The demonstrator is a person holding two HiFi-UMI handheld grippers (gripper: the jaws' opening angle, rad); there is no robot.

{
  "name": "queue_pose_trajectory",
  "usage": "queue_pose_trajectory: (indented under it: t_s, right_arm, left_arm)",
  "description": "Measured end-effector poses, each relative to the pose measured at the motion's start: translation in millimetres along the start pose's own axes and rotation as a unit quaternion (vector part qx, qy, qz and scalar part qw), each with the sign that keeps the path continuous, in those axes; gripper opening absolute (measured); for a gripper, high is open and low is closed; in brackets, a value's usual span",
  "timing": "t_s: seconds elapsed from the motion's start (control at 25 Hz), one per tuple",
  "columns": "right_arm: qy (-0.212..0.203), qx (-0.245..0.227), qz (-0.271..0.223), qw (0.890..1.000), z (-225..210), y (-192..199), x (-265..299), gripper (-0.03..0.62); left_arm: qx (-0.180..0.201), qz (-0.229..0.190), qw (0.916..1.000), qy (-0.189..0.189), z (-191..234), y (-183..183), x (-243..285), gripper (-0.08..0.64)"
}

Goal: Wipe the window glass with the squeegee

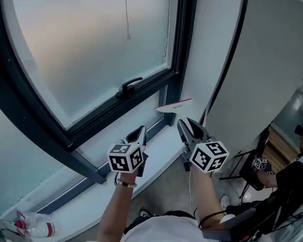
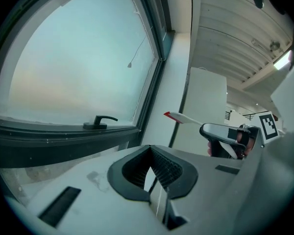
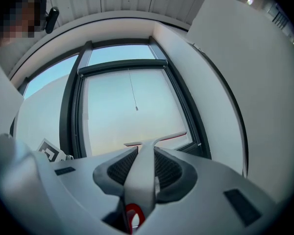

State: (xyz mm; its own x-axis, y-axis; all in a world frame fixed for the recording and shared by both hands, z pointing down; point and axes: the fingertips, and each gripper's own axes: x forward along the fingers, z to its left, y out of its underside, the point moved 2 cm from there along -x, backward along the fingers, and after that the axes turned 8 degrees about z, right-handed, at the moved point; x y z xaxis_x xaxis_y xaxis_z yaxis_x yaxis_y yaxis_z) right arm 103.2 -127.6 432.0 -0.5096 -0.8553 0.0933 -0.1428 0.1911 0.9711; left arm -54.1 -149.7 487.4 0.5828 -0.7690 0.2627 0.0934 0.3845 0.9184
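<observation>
Grey ribbed pads of the right gripper (image 3: 143, 169) are clamped on the pale plastic handle of the red-edged squeegee (image 3: 154, 142). Its blade is held crosswise out ahead, low by the frame's right corner and, as far as I can tell, off the pane. The left gripper (image 2: 152, 175) alongside has its jaws together on nothing. I'd judge the wipe not yet begun: the blade needs lifting to the top of the frosted window glass (image 1: 91, 49) and pressing flat before a pull downward. A dark metal frame (image 1: 182, 34) hems the pane closely. A black latch handle (image 1: 130, 86) juts out at the bottom, and a thin pull cord (image 1: 127, 14) hangs mid-pane. The white sill (image 1: 159, 130) below leaves room.
</observation>
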Motion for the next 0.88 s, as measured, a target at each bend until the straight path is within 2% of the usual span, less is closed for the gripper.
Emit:
queue_pose_trajectory:
  t_s: [0.16,0.48,0.64,0.88]
  right_arm:
    - [-0.022,0.005,0.001,1.000,5,8,-32,0.091]
    - [-0.073,0.034,0.037,0.996,6,46,-73,0.091]
    - [-0.077,0.023,0.047,0.996,17,52,-75,0.091]
    - [-0.089,0.008,0.037,0.995,55,39,-69,0.091]
  left_arm:
    - [0.004,0.001,0.9998,-0.020,-23,14,-18,-0.002]
    - [-0.027,-0.002,0.9970,-0.072,-60,55,-59,-0.002]
    - [-0.035,-0.006,0.9955,-0.087,-59,66,-79,-0.002]
    - [-0.039,-0.024,0.9950,-0.089,-45,57,-114,-0.002]
